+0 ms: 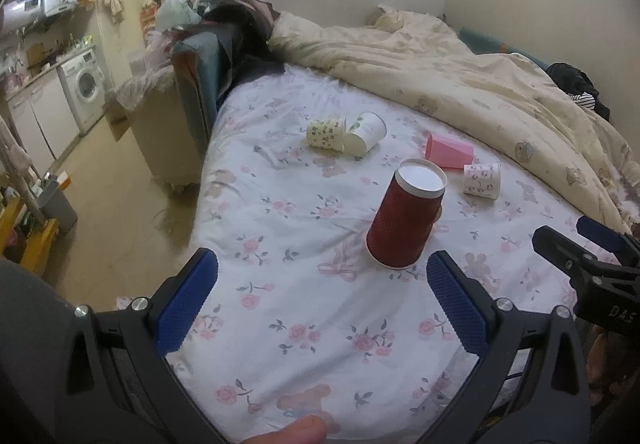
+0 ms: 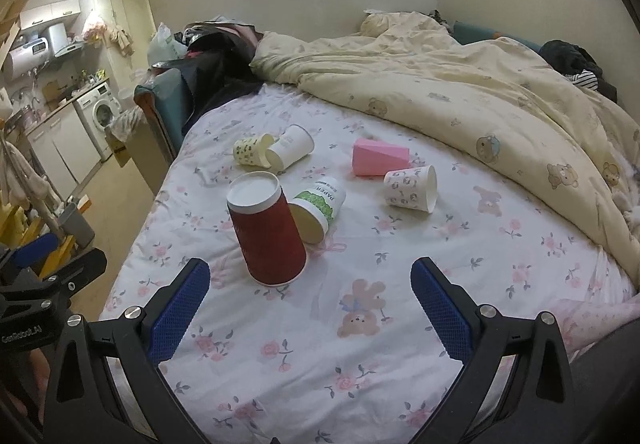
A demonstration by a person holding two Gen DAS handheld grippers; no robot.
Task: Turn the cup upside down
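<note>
L gripper (image 1: pixel 322 298): fingers wide, nothing between them, over the bed sheet (image 1: pixel 312 344). R gripper (image 2: pixel 310 302): fingers wide too, holding nothing. Red cup (image 2: pixel 267 229) stands upside down on the bed, white base up, mouth on the sheet, at approx 11 o'clock just past the R fingers; in the L view it's at 1 o'clock (image 1: pixel 406 214). Touching it at 2 o'clock in the R view: green-print paper cup (image 2: pixel 317 210) on its side, mouth toward camera, inside looks empty. Further out: leaf-print cup (image 2: pixel 253 150) and white cup (image 2: pixel 290 152) lying together at 11; pink box (image 2: pixel 378 156) and patterned cup (image 2: pixel 410 188) on its side at 1. Cream duvet (image 2: pixel 460 92) beyond.
</note>
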